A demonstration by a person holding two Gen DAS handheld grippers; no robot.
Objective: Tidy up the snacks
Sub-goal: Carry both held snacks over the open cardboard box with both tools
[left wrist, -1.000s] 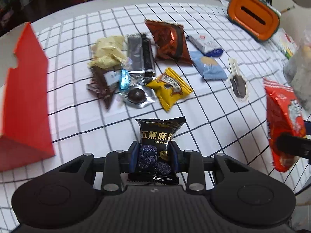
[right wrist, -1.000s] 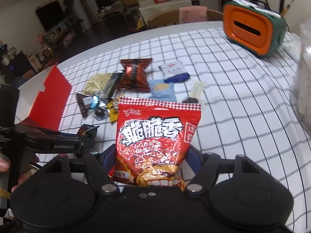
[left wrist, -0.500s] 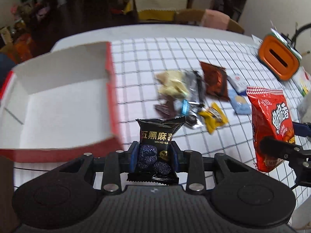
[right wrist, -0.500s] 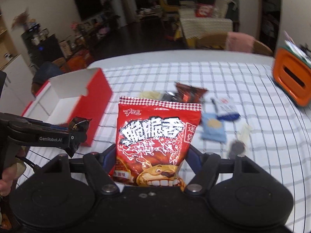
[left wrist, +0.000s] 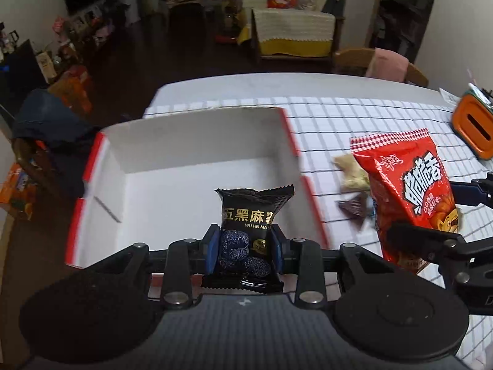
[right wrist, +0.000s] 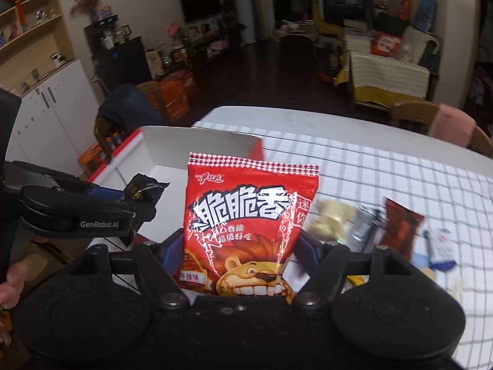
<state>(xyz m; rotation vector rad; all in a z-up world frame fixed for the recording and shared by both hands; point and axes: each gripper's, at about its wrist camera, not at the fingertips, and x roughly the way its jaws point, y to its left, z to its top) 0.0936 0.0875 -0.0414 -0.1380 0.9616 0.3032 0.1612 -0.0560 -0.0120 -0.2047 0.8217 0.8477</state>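
Your left hand-held gripper pinching black packet over the box, right hand-held gripper clamping red bag, right view alone showing your hand, desk beyond box bare.

Snack pile near table's right edge is motion-blurred, labels unreadable; red bag covers its left part. Orange holder cut off by frame edge. Box near wall hidden behind left gripper body.

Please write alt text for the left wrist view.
The left claw grips a black snack packet above an open red box with a white inside. At right, a red chip bag is held over the checked tablecloth.
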